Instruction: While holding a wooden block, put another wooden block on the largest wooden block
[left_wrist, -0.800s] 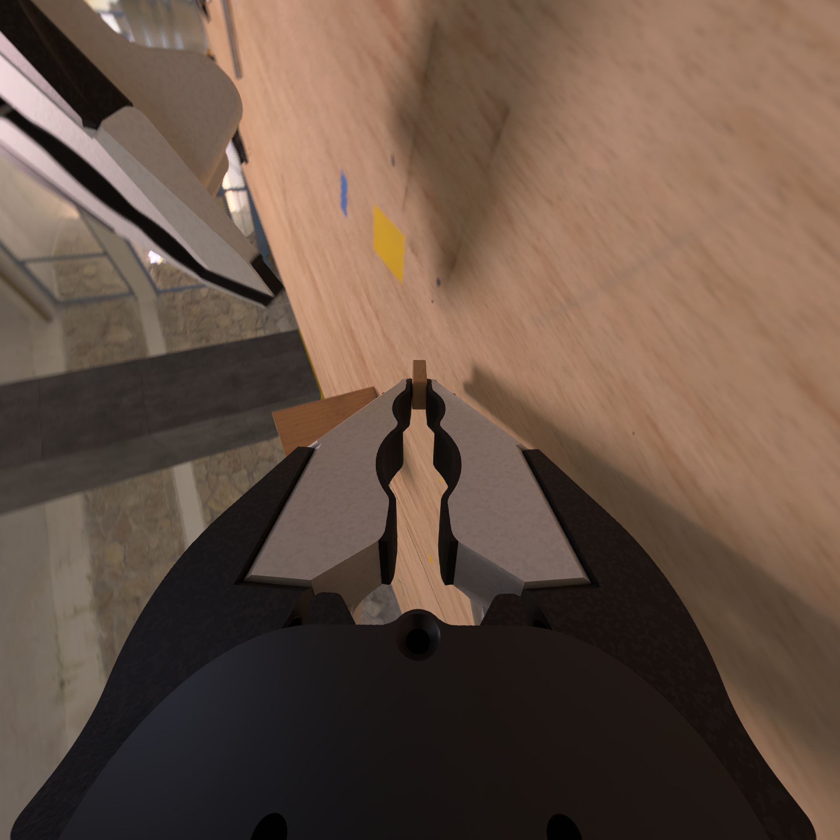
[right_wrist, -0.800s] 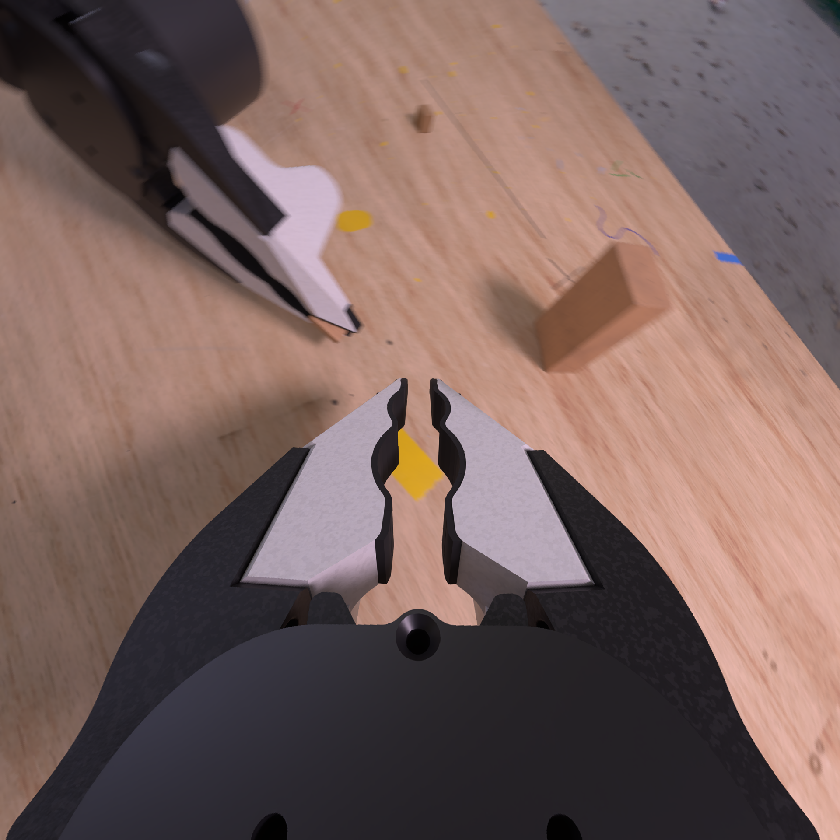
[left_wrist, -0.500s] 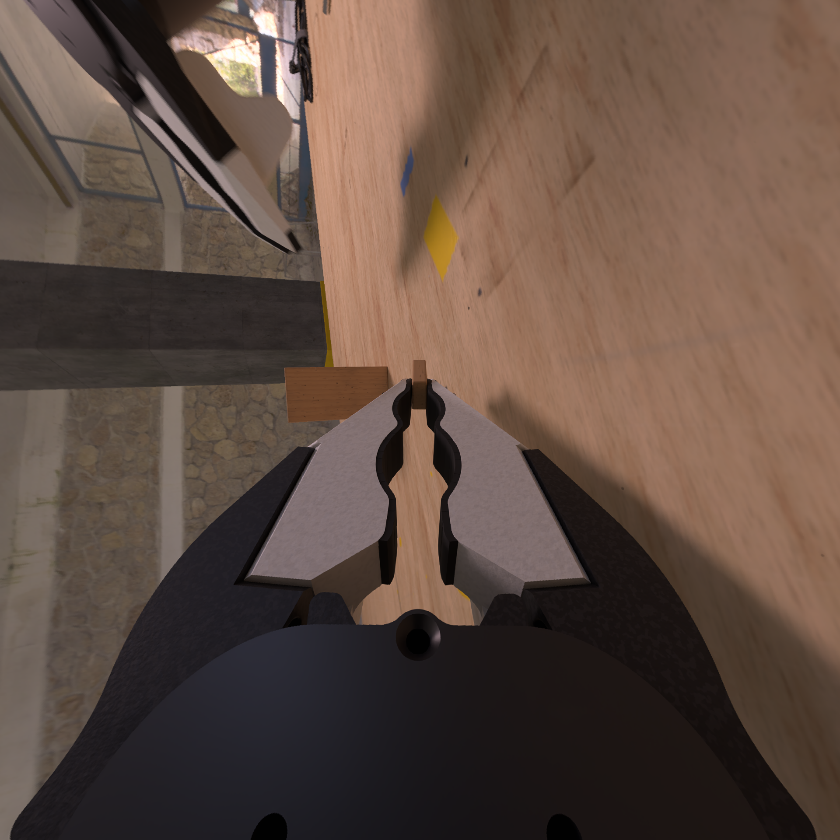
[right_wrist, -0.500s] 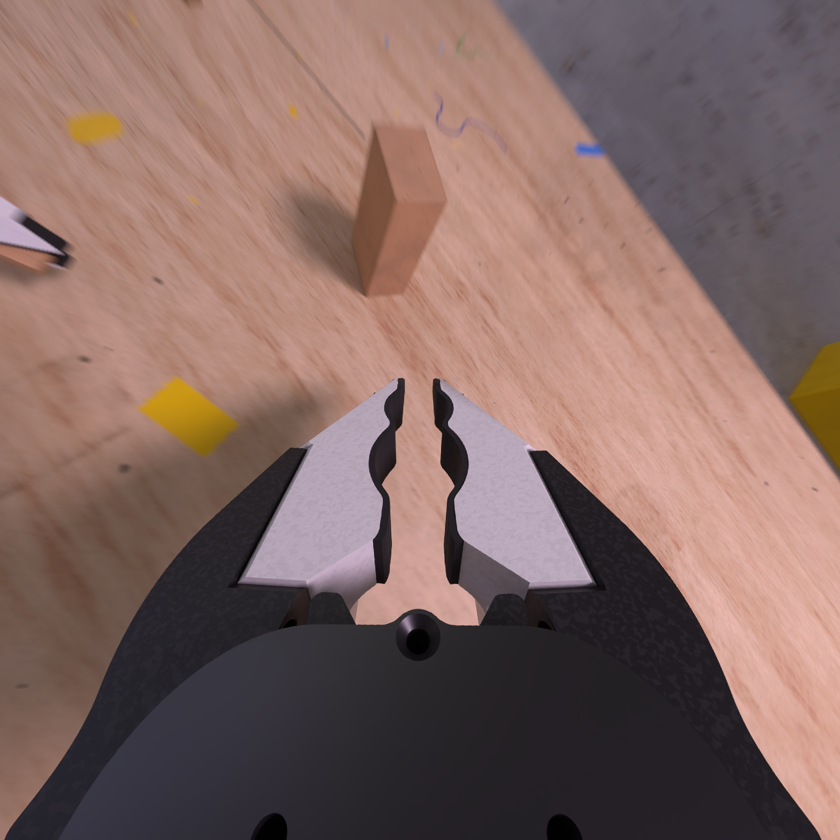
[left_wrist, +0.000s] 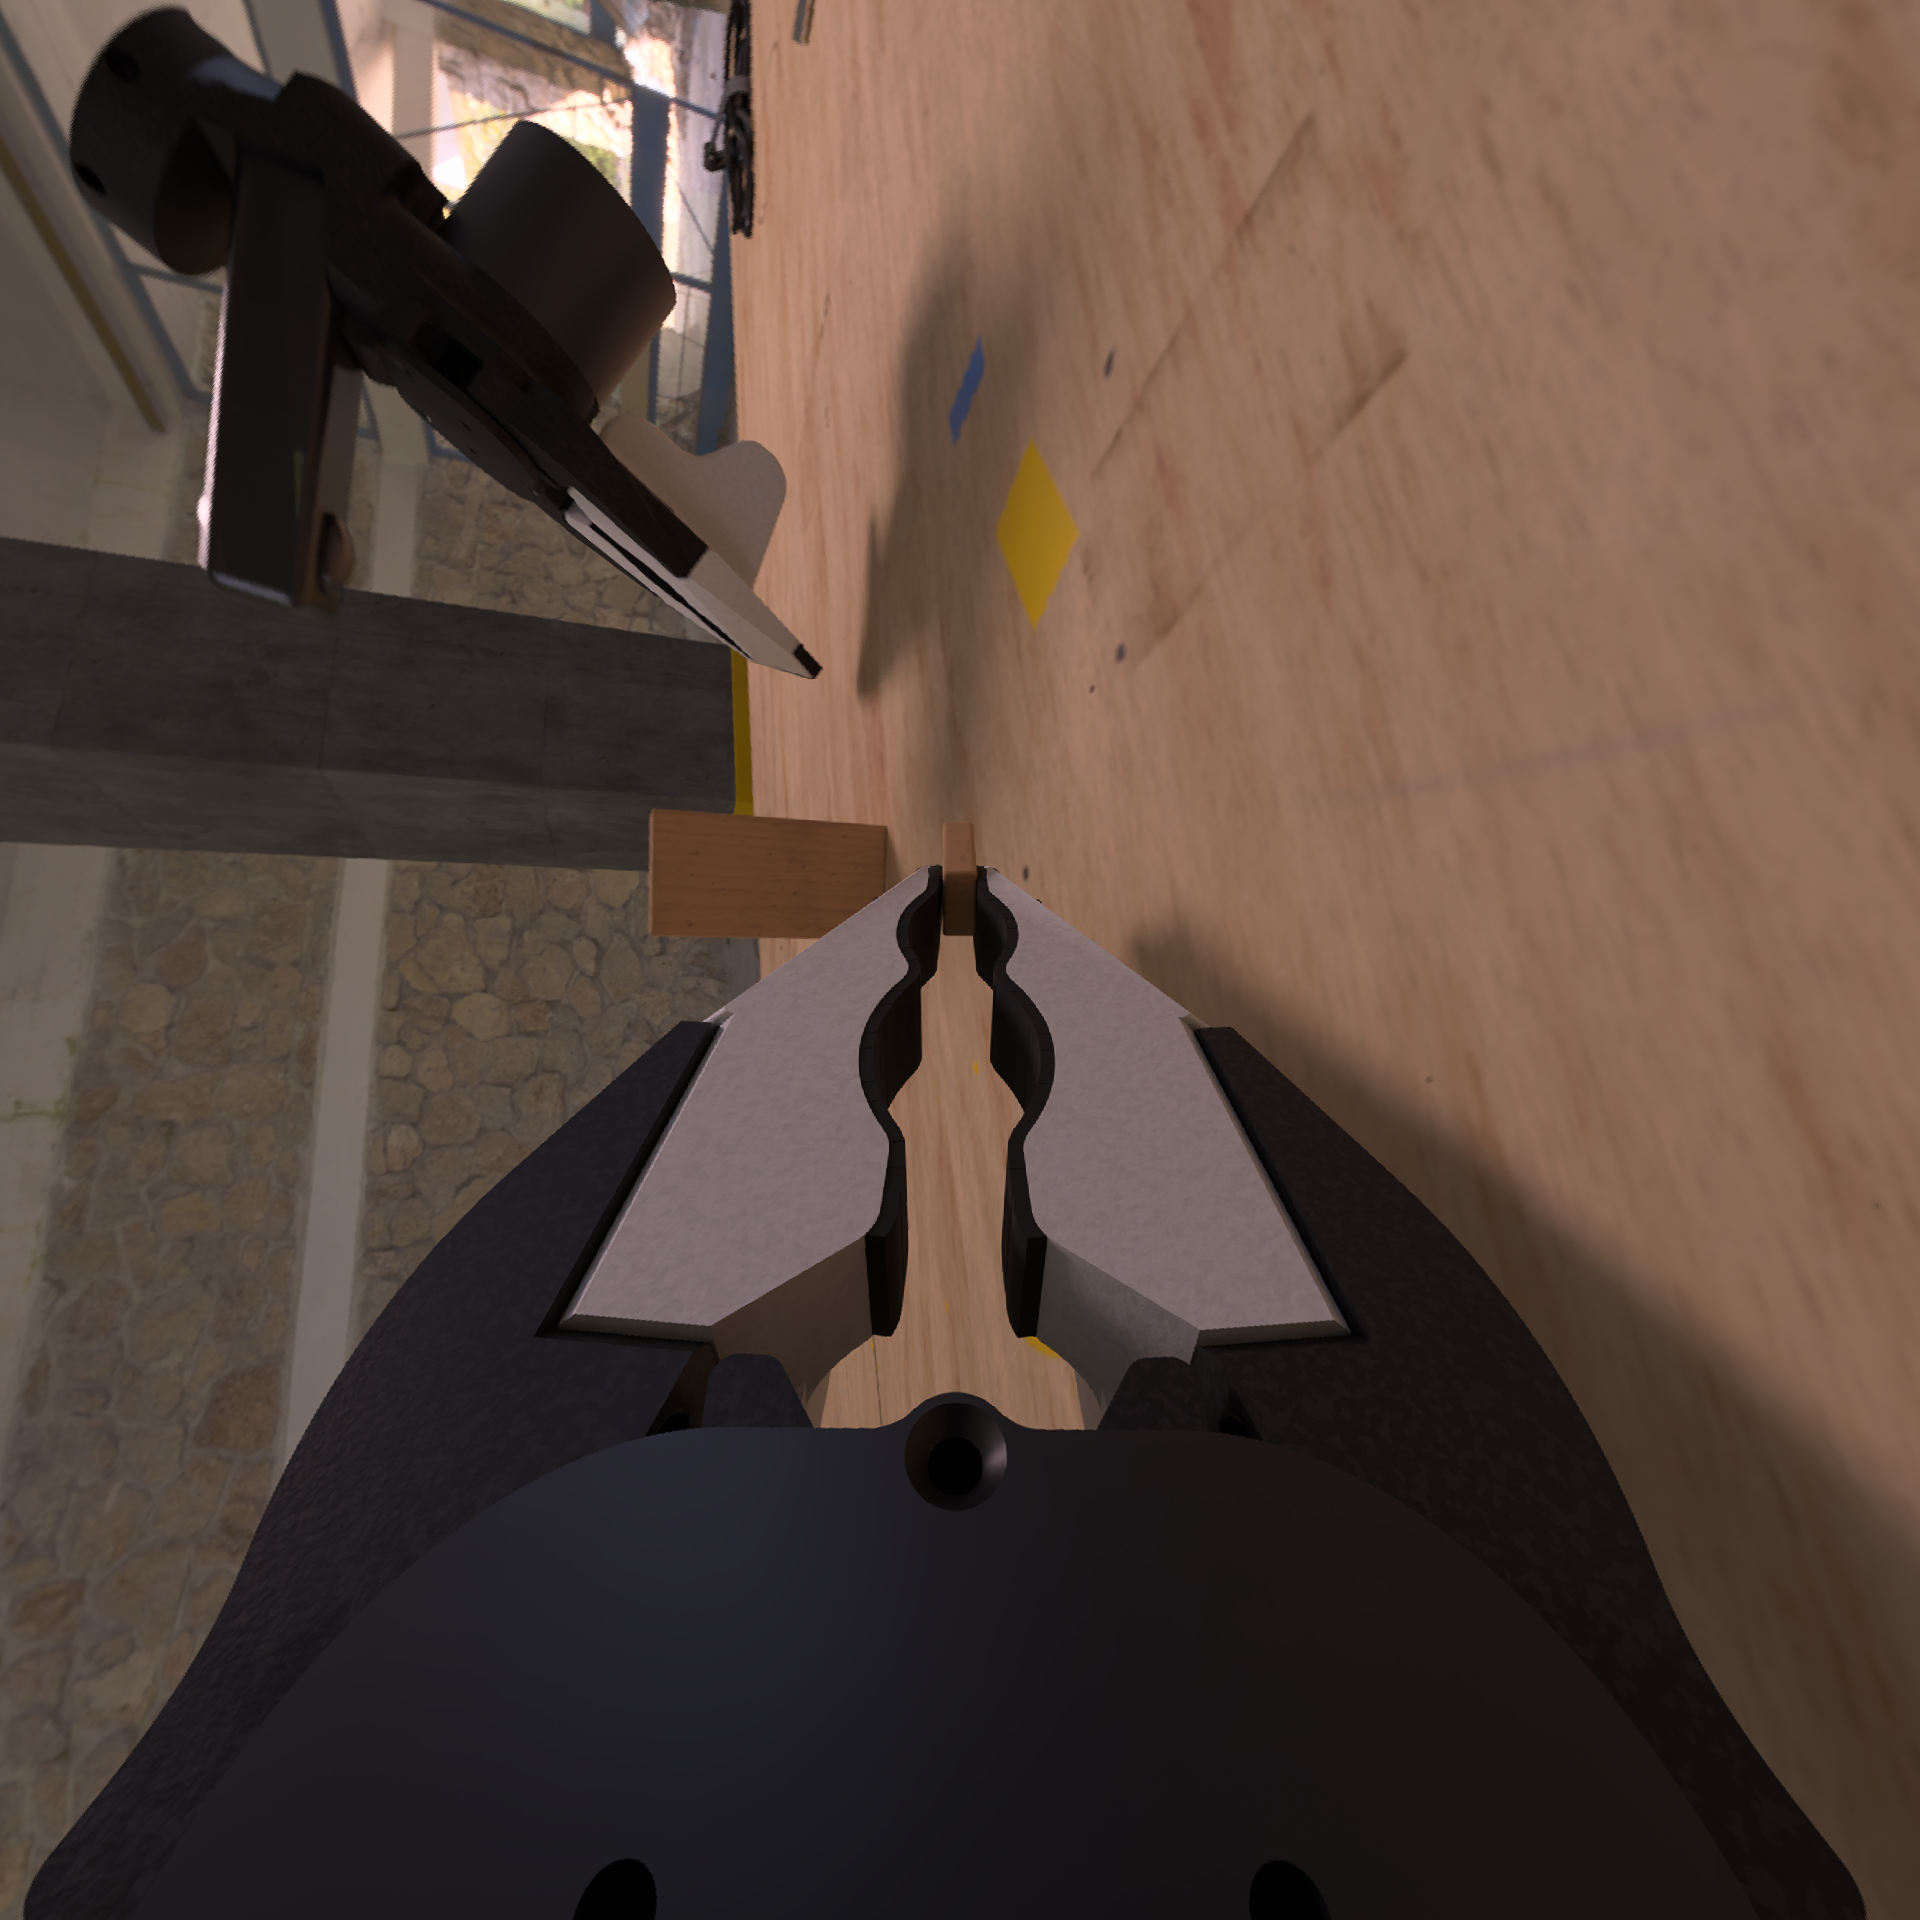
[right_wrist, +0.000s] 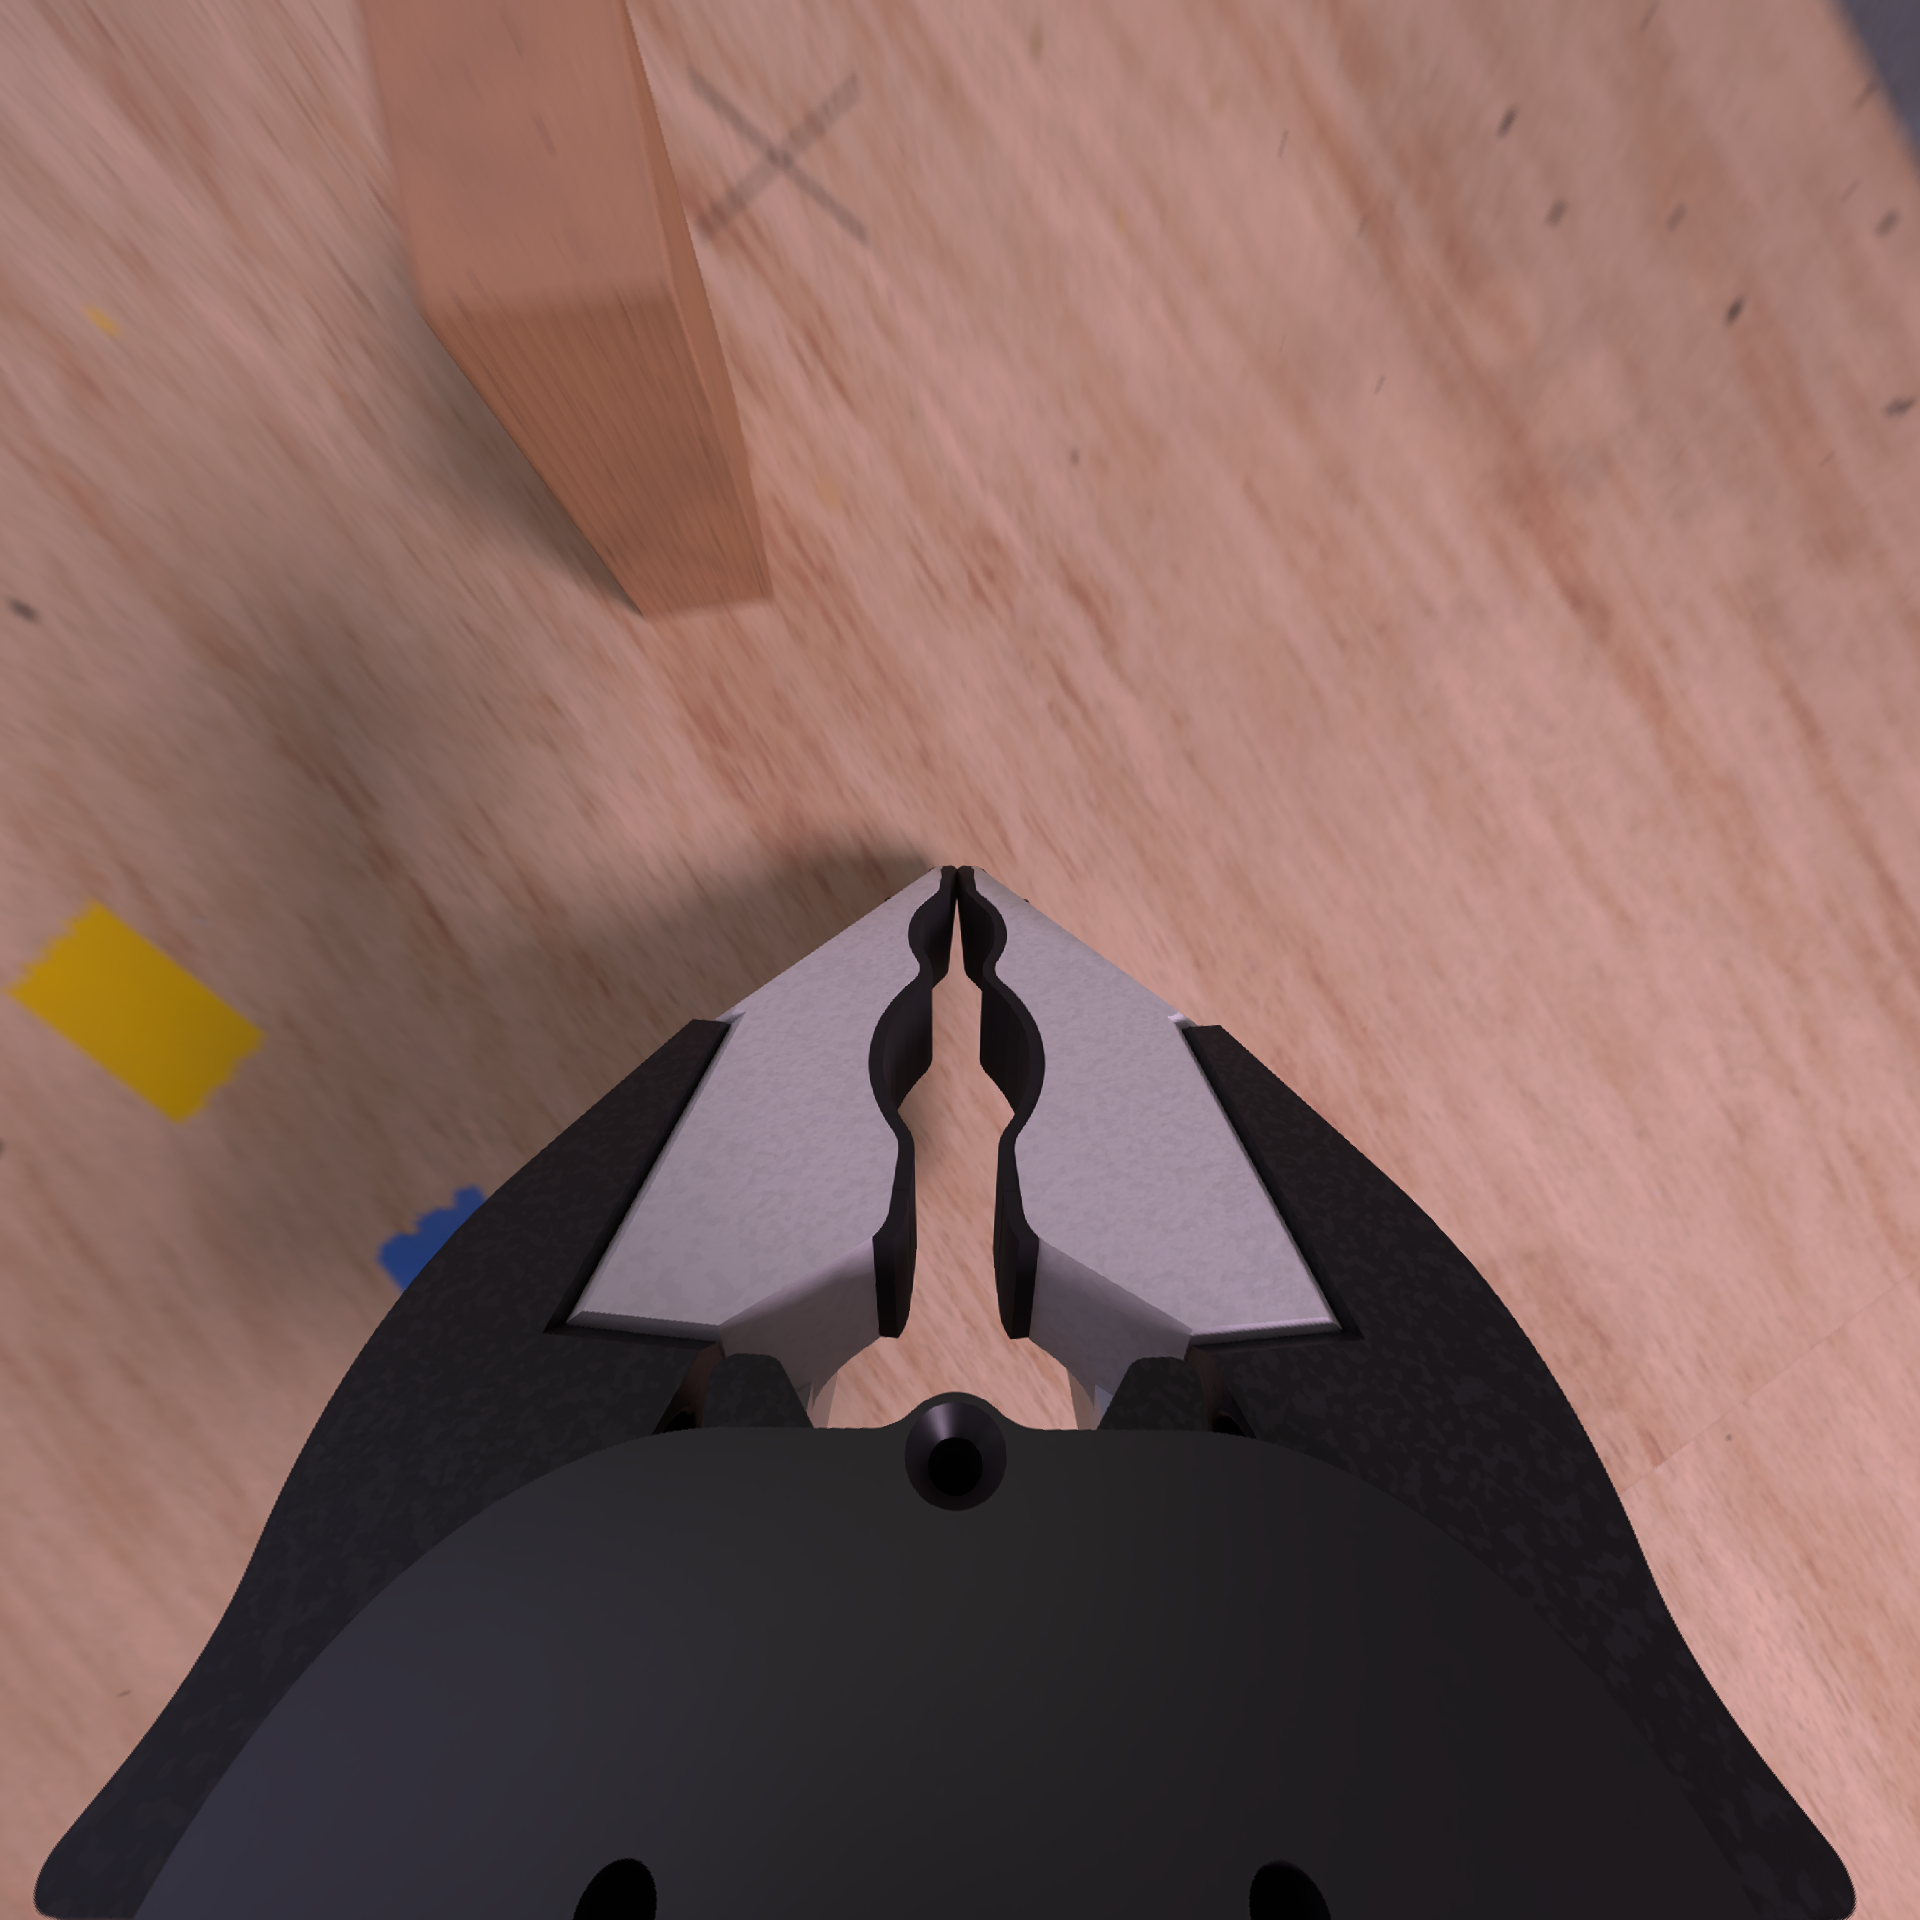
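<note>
Left wrist view shows your left hand-held gripper (left_wrist: 958, 894) clamped on a thin wooden block (left_wrist: 957, 871), pinched right at the fingertips with its far end sticking out past them; that grip looks meant only to keep the piece in hand while the other side works, and so shallow a pinch could slip if you swing it sharply; just to the left of those tips lies a larger wooden block (left_wrist: 766, 875), sitting at the table (left_wrist: 1455, 727) edge, and farther off on the left your right hand-held gripper (left_wrist: 800, 665) hangs above the table, tips pointed down toward it; a yellow patch (left_wrist: 1036, 532) and a small blue mark (left_wrist: 966, 387) sit on the tabletop beyond; right wrist view shows your right hand-held gripper (right_wrist: 956, 875) with its jaws together and nothing between them, low over bare table, while the larger wooden block (right_wrist: 582, 301) lies ahead and to the left, blurred, beside a pencilled cross (right_wrist: 784, 156); if that is the largest block, it is the base and should stay put, so I judge your empty gripper needs a third piece; none is visible in either view, so you would have to search before opening; the stacking itself is not yet begun.
</note>
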